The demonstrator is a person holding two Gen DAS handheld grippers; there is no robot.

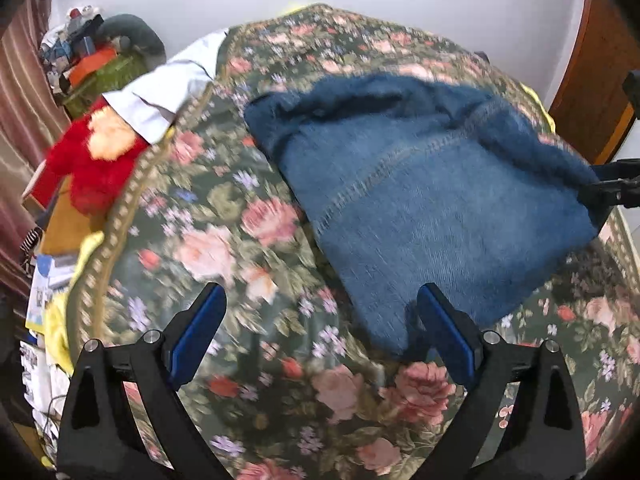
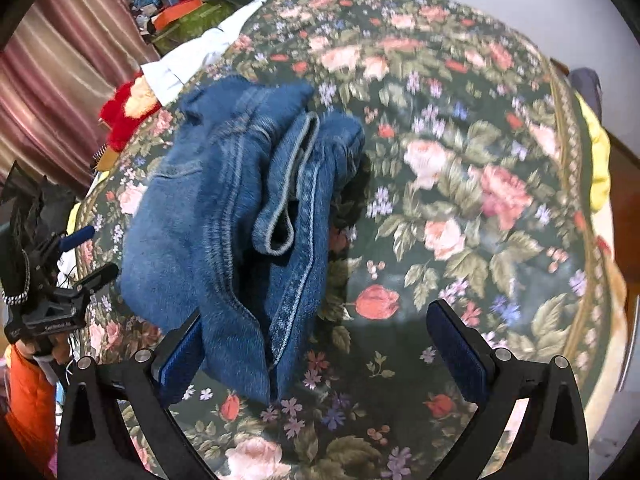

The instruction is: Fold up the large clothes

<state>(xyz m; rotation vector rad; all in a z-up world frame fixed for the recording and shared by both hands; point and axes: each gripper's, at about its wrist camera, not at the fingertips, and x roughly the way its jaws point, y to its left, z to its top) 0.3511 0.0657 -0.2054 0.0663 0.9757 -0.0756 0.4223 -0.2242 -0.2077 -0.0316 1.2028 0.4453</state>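
- The folded jeans [image 1: 432, 200] lie on the bed's floral cover [image 1: 240, 208], blurred in the left wrist view, their far corner hidden behind the right gripper [image 2: 324, 348].
- The left gripper [image 1: 320, 328] has its fingers wide apart, nothing between them; one touches the jeans' near edge.
- The right fingers also stand apart, the left one against the denim.
- To the right of the jeans the cover lies bare.

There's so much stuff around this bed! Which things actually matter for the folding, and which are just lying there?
Part of the job:
- folded blue denim jeans
- left gripper, fingers spread wide, nothing between them
- right gripper, fingers wide apart, jeans against one finger
- floral bedspread they lie on

Just lying about:
- red plush toy
- white cloth
- pile of clutter beside the bed
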